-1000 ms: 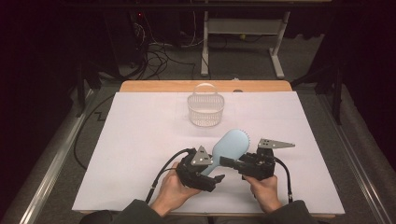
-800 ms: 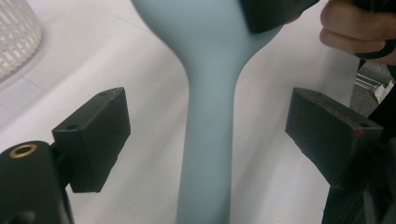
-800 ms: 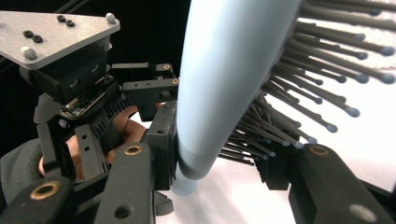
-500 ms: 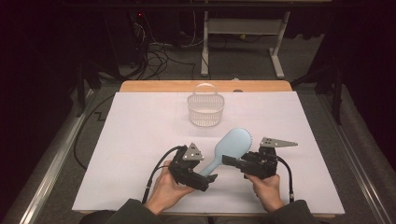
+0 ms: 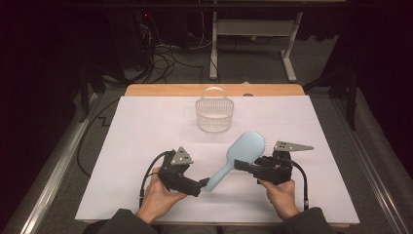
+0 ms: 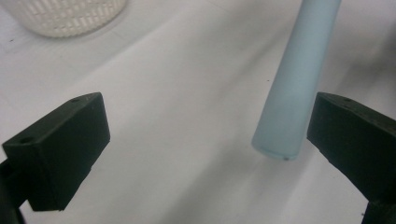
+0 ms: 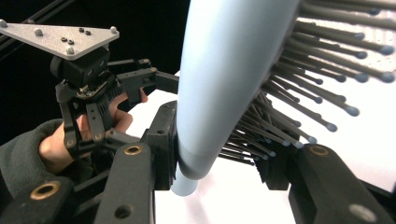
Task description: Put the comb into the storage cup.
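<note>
Left gripper (image 5: pixel 203 185) newly opened off hairbrush (image 5: pixel 238 157), right gripper (image 5: pixel 238 165) clamping it, basket (image 5: pixel 214 114) beyond.

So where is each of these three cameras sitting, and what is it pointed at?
High view: above the person's side, looking forward and down on the table; both hands and grippers show.
Left gripper view: rides the left gripper, looking along its open fingers at the brush handle's end.
Right gripper view: rides the right gripper, shut on the blue hairbrush; the other hand shows behind.
All three share the hairbrush.
</note>
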The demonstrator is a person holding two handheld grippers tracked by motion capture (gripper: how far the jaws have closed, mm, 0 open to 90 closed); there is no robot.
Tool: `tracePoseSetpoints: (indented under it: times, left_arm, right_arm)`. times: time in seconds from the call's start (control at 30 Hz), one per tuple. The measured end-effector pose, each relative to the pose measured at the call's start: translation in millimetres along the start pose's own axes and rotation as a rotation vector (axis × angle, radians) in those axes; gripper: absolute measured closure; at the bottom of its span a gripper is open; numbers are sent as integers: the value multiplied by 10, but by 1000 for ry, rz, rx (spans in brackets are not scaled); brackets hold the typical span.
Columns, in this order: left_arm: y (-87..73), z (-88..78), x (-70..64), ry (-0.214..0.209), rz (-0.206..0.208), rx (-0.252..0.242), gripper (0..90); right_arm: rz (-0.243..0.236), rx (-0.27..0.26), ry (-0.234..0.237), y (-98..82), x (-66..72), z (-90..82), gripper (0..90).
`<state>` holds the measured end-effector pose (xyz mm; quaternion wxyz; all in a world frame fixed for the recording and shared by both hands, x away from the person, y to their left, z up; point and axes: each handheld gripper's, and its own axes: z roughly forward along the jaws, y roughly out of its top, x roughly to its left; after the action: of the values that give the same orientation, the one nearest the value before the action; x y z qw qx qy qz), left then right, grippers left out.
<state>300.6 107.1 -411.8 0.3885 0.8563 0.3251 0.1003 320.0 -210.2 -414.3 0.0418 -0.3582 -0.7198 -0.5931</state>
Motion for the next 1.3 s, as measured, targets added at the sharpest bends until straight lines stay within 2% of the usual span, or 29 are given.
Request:
tracePoseSetpoints:
  times: [0.23,0.37,0.57,0.97,1.3]
  left_arm:
    - [-131,-151,151,32,-48,-48,0]
    - [-201,-224,218,59,-63,-61,0]
    - [-305,-308,325,77,-108,-77,0]
    - [-486,-467,475,118,-164,-116,0]
    - [-657,-582,562,150,-200,-199,0]
  right_arm:
    - [-13,6,-14,57,7,-38,568]
    - [-13,11,-24,91,5,-61,568]
    - [-8,11,-37,131,-26,-92,567]
    - [-21,25,-64,218,-34,-139,567]
    - [-23,38,-85,260,-66,-151,566]
